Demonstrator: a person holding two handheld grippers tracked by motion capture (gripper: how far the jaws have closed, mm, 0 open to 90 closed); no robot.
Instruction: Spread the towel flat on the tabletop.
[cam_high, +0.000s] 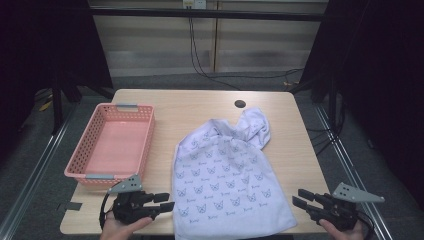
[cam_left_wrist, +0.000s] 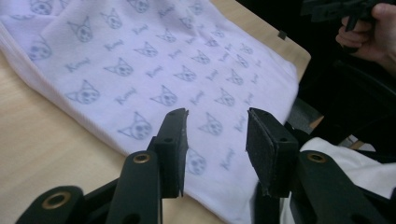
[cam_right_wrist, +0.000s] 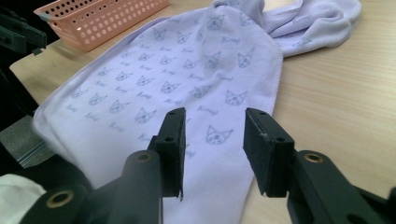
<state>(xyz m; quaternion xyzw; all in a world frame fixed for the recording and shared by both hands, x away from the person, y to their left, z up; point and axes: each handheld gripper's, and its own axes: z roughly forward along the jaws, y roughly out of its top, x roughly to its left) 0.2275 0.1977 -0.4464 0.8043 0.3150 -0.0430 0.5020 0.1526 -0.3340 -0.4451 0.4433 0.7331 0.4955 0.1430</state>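
- at the bottom left of the high view, a hand holds the left tongs (cam_high: 165, 201), jaws parted and grasping nothing, tips pointing right, just beside the near left edge of the cloth.
- at the bottom right of the high view, another hand holds the right tongs (cam_high: 299, 196), jaws likewise parted and empty, tips pointing left, close to the cloth's near right corner without touching it.
- in the left gripper view, the left tongs' two black jaws stand apart at the bottom centre, hovering over the cloth's near edge; the other hand (cam_left_wrist: 371, 35) with its tongs shows in the upper right corner.
- in the right gripper view, the right tongs' jaws also stand apart at the bottom centre, above the cloth's edge, with bare table to their right.
- the cloth (cam_high: 225, 175) is pale lilac with rows of small cat faces and lettering; it lies spread flat across the lower centre of the wooden table (cam_high: 190, 107), its near edge reaching the table's front edge.
- the cloth's far end is bunched into a crumpled knot just right of centre, in the middle of the high view.
- a pink perforated basket (cam_high: 95, 132) sits at the left of the table, apart from the cloth.
- a small dark round hole (cam_high: 240, 104) marks the table beyond the bunched end.
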